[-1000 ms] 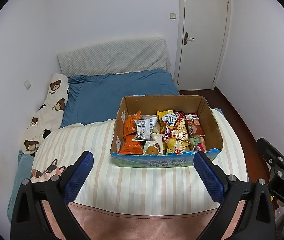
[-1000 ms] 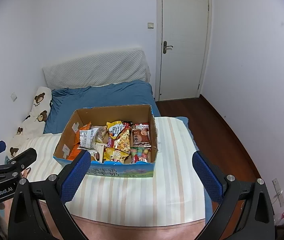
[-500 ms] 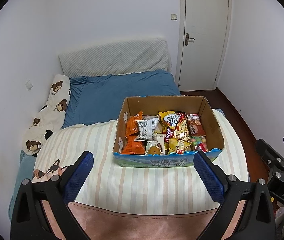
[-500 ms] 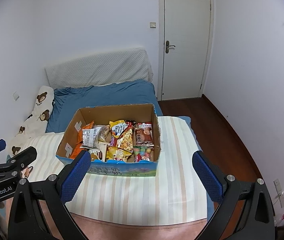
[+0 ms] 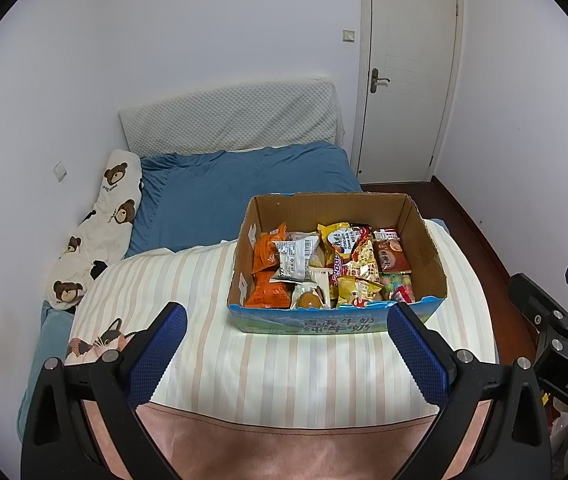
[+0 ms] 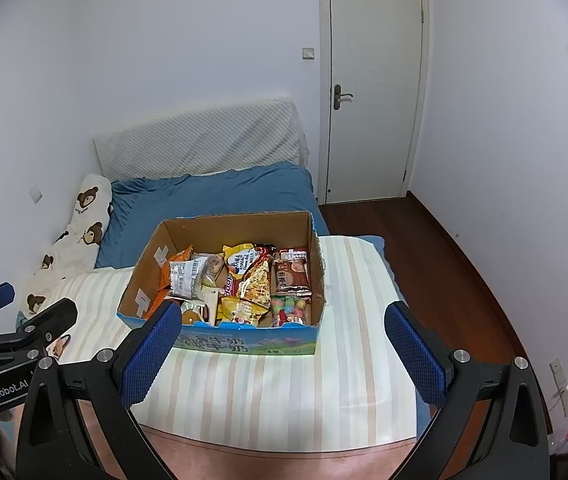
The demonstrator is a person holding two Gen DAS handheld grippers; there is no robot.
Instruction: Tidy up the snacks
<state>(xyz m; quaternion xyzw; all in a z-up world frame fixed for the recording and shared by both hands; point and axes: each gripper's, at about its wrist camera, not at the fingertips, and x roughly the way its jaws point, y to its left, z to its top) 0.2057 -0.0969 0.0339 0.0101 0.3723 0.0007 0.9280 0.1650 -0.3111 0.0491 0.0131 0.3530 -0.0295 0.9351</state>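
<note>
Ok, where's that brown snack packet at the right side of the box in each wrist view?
Left wrist: brown packet lies centre-right, against the cardboard box right wall.
Right wrist: brown packet lies near centre, by the same wall.
Shared landmark: the white door behind the bed.

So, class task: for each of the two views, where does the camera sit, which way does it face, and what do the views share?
Left wrist view: on the left gripper, facing over the striped blanket toward the door; the right gripper shows at the right edge.
Right wrist view: on the right gripper, facing likewise; the left gripper shows at the left edge.
Shared: the cardboard box of snacks, the bed, the door.
</note>
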